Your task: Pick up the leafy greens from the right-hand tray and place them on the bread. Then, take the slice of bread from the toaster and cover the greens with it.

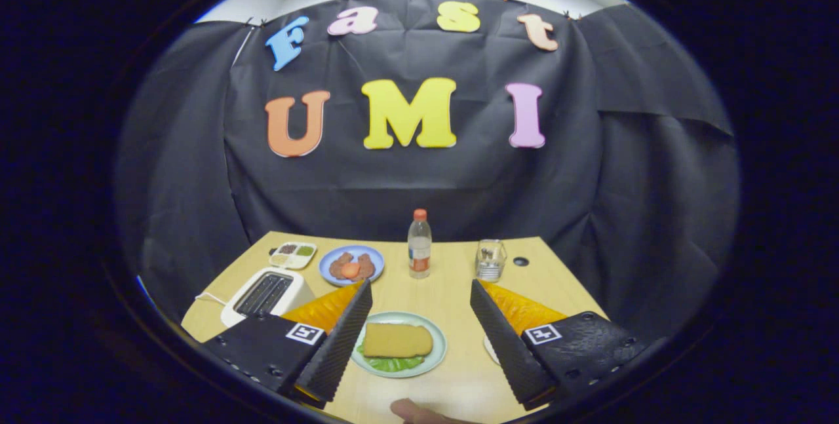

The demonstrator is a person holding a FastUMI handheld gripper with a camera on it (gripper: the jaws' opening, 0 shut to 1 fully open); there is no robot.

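A: What is cut off or hard to make out?

B: The white tray (489, 349) on the right is largely hidden behind the right finger; only a sliver of its rim is seen. The toaster's (265, 294) slots are seen as dark, and their contents cannot be made out. A fingertip (413, 411) is glimpsed at the near table edge.

A: How is the surface described?

B: A light wooden table (452, 293) is set against black cloth. At the back, a compartment dish (293, 255), a blue plate (351, 265) of food, a bottle (419, 244) and a glass jar (489, 260) are seen in a row.

A: And the gripper?

B: The gripper (419, 339) is held wide open, nothing gripped or touched. Between the fingers a pale green plate (438, 354) is seen, where a bread slice (397, 340) is laid over the leafy greens (392, 363), whose edges are left showing at the near side.
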